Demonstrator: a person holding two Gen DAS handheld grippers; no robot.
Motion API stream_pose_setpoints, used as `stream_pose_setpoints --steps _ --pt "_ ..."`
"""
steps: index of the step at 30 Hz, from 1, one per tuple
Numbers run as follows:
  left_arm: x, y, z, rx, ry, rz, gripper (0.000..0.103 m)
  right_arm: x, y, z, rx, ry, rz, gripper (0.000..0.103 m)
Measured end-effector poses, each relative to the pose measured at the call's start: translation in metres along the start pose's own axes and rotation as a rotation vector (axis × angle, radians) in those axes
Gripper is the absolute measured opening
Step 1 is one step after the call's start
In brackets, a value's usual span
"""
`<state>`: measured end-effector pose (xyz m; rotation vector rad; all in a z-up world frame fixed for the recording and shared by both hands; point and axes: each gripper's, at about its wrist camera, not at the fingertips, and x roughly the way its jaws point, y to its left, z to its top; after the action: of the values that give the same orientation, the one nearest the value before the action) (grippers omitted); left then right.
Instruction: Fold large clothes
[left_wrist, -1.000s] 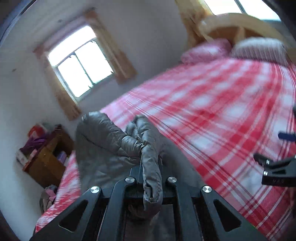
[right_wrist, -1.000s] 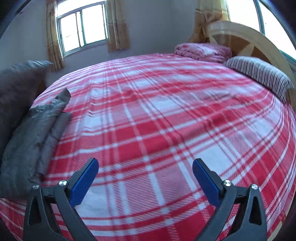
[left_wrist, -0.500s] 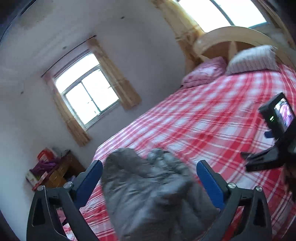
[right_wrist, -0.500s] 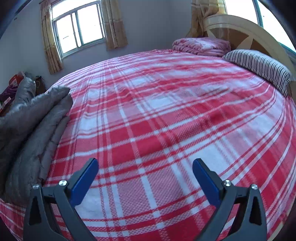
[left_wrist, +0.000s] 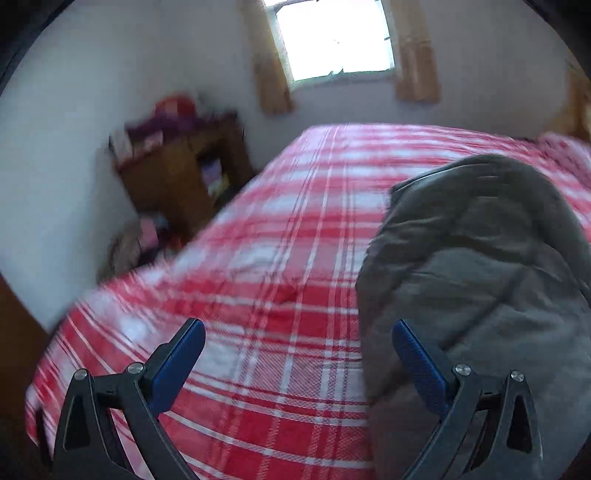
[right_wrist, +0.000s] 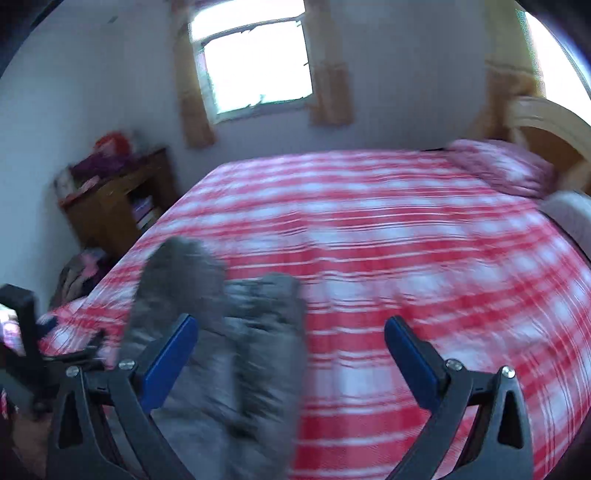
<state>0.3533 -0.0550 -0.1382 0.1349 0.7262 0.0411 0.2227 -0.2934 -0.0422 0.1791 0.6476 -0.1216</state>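
A grey padded jacket (left_wrist: 476, 280) lies folded in a bundle on the red and white plaid bed (left_wrist: 280, 229). My left gripper (left_wrist: 297, 341) is open and empty, to the left of the bundle, with its right finger (left_wrist: 417, 356) against the bundle's edge. In the right wrist view the jacket (right_wrist: 221, 332) lies low and left on the bed (right_wrist: 388, 229). My right gripper (right_wrist: 290, 339) is open and empty above the jacket's right side. The left gripper's body (right_wrist: 26, 347) shows at the left edge there.
A wooden bedside shelf (left_wrist: 177, 173) piled with things stands left of the bed, with clothes on the floor (left_wrist: 136, 240). A curtained window (right_wrist: 255, 62) is in the far wall. A pink folded blanket (right_wrist: 498, 166), a pillow (right_wrist: 569, 210) and the wooden headboard (right_wrist: 546, 125) are at right.
My left gripper opened, let go of the grey jacket and swung left; the jacket now lies on the bed. My right gripper turned left toward the jacket. Both views are motion-blurred.
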Motion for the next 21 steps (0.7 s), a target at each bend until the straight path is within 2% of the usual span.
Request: stream_pose_setpoints --steps 3,4,6,7,8,9,10,11,13,17,21 --pt "0.021 0.008 -0.001 -0.084 0.066 -0.063 0.101 0.043 0.033 0.014 -0.036 0.113 0.063 0.103" --pt "0.025 0.008 -0.001 -0.091 0.072 -0.069 0.101 0.06 0.041 0.016 -0.053 0.146 0.054 0.103" --pt "0.029 0.007 0.0 -0.084 0.065 -0.08 0.101 0.083 0.05 0.012 -0.062 0.187 0.04 0.095" --pt "0.03 0.006 0.0 -0.076 0.054 -0.083 0.101 0.093 0.048 0.007 -0.047 0.213 0.046 0.082" --pt "0.03 0.005 0.001 -0.067 0.044 -0.085 0.101 0.103 0.046 0.0 -0.026 0.25 0.065 0.063" --pt "0.031 0.003 0.002 -0.062 0.035 -0.089 0.101 0.109 0.044 -0.005 -0.012 0.28 0.092 0.051" --pt "0.03 0.002 0.003 -0.058 0.025 -0.095 0.101 0.111 0.042 -0.013 0.001 0.301 0.125 0.029" --pt "0.028 -0.001 0.006 -0.053 0.02 -0.098 0.101 0.11 0.039 -0.022 0.009 0.301 0.148 0.018" --pt "0.025 -0.006 0.01 -0.044 0.009 -0.106 0.101 0.096 0.032 -0.032 0.023 0.262 0.163 0.012" --pt "0.006 -0.033 0.012 0.022 -0.061 -0.101 0.101 0.07 0.006 -0.047 0.113 0.201 0.19 0.01" --pt "0.011 -0.088 -0.002 0.202 -0.072 -0.043 0.102 0.084 -0.025 -0.068 0.19 0.214 0.1 0.01"
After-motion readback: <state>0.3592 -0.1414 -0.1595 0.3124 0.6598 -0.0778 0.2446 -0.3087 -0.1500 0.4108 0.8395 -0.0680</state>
